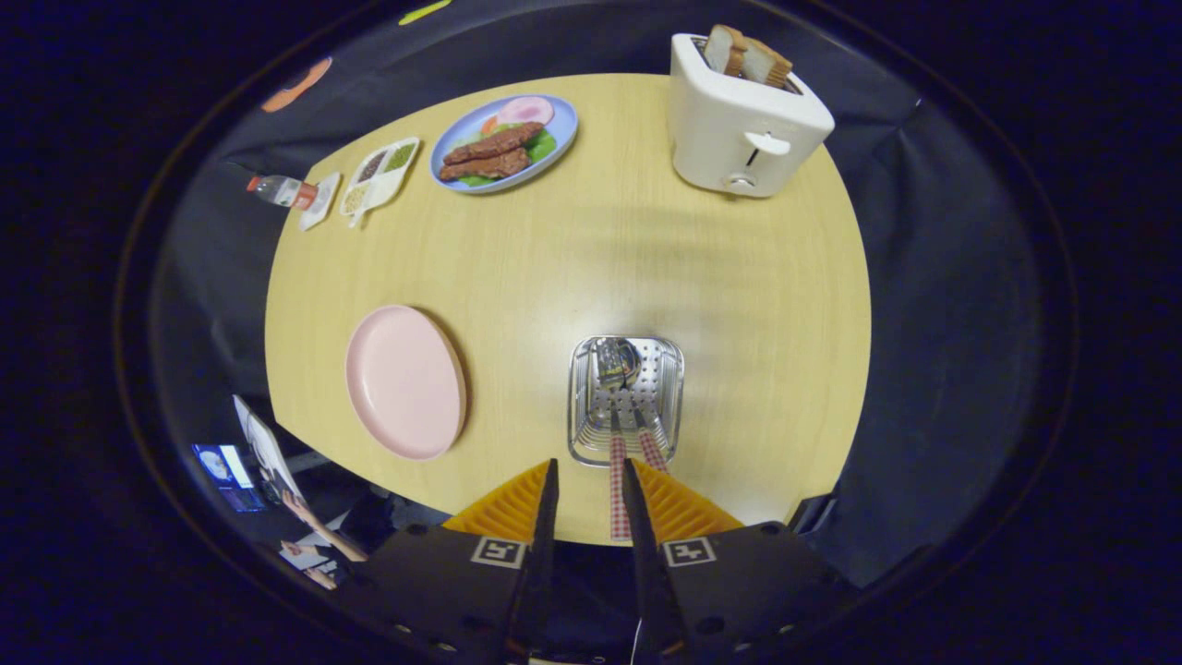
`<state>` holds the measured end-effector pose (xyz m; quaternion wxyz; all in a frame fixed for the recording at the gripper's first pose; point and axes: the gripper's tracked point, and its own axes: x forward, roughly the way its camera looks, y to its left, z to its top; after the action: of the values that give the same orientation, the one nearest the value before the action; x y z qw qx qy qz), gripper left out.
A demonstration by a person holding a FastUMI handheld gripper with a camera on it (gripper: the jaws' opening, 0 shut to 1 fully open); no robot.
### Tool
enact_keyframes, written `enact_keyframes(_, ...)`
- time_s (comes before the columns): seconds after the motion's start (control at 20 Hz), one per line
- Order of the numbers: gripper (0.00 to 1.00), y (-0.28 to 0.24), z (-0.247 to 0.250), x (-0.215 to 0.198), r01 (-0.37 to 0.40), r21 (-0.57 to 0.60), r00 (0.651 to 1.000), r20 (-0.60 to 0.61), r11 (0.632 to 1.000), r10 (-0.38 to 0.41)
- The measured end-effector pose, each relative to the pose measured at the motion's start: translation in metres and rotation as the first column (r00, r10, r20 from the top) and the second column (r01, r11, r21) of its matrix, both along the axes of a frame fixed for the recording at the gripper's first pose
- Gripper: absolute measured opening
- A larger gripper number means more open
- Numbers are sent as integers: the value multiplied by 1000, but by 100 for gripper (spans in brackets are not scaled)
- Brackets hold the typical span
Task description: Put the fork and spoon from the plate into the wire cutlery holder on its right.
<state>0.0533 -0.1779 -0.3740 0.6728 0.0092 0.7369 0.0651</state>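
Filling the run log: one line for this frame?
pink plate bare | fork and spoon in wire cutlery holder, checked handles sticking out | tool open, just short of the holder, holding nothing

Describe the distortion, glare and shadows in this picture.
Gripper view: fisheye bends the table edge into a curve; soft light leaves a faint shadow beyond the wire cutlery holder, whose metal glints around the spoon; the pink plate is sharp; the gripper fingers stand slightly apart, holding nothing.
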Motion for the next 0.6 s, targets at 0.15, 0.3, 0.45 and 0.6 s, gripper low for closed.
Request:
enact_keyframes(0.15, 60, 21, 10, 3, 17, 43, 996, 90, 999, -21)
enact_keyframes(0.3, 81, 45, 20, -4, 56, 73, 986, 156, 996, -67)
enact_keyframes(0.45, 97, 72, 34, -16, 96, 87, 969, 218, 992, -113)
enact_keyframes(0.6, 97, 94, 50, -16, 127, 65, 931, 337, 990, -142)
